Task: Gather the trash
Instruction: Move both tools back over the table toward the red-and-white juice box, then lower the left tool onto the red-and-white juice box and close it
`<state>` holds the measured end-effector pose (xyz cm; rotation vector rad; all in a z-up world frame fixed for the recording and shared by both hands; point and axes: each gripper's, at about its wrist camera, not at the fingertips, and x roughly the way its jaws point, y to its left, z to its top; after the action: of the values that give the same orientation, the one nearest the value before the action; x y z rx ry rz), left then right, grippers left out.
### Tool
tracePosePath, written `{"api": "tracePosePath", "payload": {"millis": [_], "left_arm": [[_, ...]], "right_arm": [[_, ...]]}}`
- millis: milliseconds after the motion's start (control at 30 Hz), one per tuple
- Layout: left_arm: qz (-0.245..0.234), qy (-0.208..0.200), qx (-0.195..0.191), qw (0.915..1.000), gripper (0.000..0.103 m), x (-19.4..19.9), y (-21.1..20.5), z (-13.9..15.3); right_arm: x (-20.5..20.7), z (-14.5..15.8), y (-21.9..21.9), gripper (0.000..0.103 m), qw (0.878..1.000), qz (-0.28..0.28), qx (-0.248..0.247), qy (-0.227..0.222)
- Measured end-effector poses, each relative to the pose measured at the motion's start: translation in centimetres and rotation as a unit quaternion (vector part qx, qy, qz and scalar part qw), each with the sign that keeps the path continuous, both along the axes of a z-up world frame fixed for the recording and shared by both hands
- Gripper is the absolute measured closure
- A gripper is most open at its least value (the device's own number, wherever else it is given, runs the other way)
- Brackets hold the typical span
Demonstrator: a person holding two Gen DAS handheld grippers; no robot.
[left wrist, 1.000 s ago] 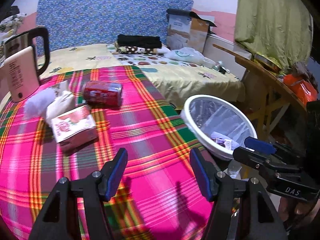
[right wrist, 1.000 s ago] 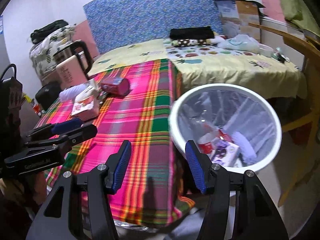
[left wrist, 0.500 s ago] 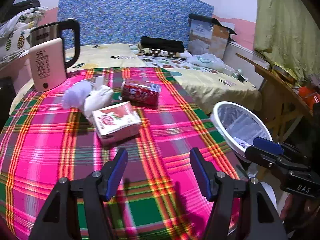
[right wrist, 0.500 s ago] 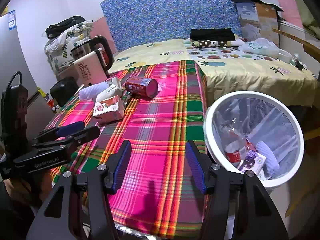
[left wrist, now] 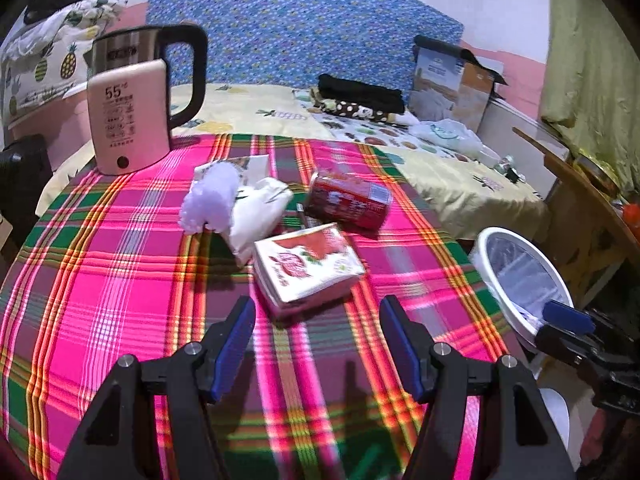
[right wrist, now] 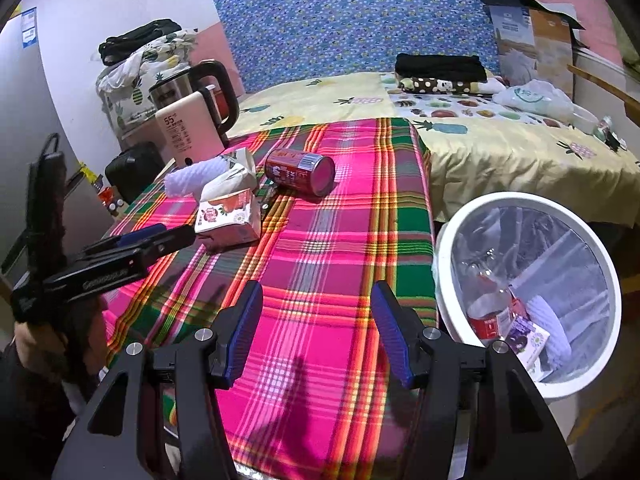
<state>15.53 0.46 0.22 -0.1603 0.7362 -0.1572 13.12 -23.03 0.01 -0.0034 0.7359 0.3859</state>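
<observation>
On the pink plaid tablecloth (left wrist: 120,280) (right wrist: 328,248) lie a white and red carton (left wrist: 306,266) (right wrist: 228,216), a red can on its side (left wrist: 348,200) (right wrist: 300,170), crumpled white tissue and wrappers (left wrist: 236,204) (right wrist: 208,180). My left gripper (left wrist: 318,344) (right wrist: 172,236) stands open just in front of the carton, nothing between its blue pads. My right gripper (right wrist: 316,328) (left wrist: 560,320) hangs open over the table's near right part, empty. A white round bin (right wrist: 444,240) (left wrist: 484,240) with a clear liner stands beside the table's right edge and holds a bottle and small packets.
A pink and steel kettle (left wrist: 132,108) (right wrist: 192,128) stands at the table's far left. Behind is a bed (right wrist: 500,136) with folded clothes, a plastic bag and a cardboard box. A wooden table (left wrist: 588,208) is at the right, a black bag (right wrist: 132,168) at the left.
The left gripper has swung left from the bin toward the carton, which now lies close before its fingers. The right view has shifted left too, so the bin sits further right.
</observation>
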Motion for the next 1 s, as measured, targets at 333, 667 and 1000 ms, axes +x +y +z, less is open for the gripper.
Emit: {"api": "tracePosePath", "payload": {"millis": [333,667,1000], "left_arm": [[-0.028,0.026,-0.022,0.999,0.037,2.8,-0.5,-2.0],[-0.115,-0.008,-0.046,0.9922,0.037,1.4,-3.4,-0.5],[-0.097,-0.02,0.051,0.9938,0.036,4.7,-2.6,-0.6]], "right_arm": [[1.4,-0.6,0.4,0.046,1.0,-0.001,-0.006,0.013],[2.2,-0.8,-1.0,0.045,0.999,-0.03,0.003,0.018],[2.2,-0.9,-0.7,0.045,1.0,-0.017,0.013,0.017]]}}
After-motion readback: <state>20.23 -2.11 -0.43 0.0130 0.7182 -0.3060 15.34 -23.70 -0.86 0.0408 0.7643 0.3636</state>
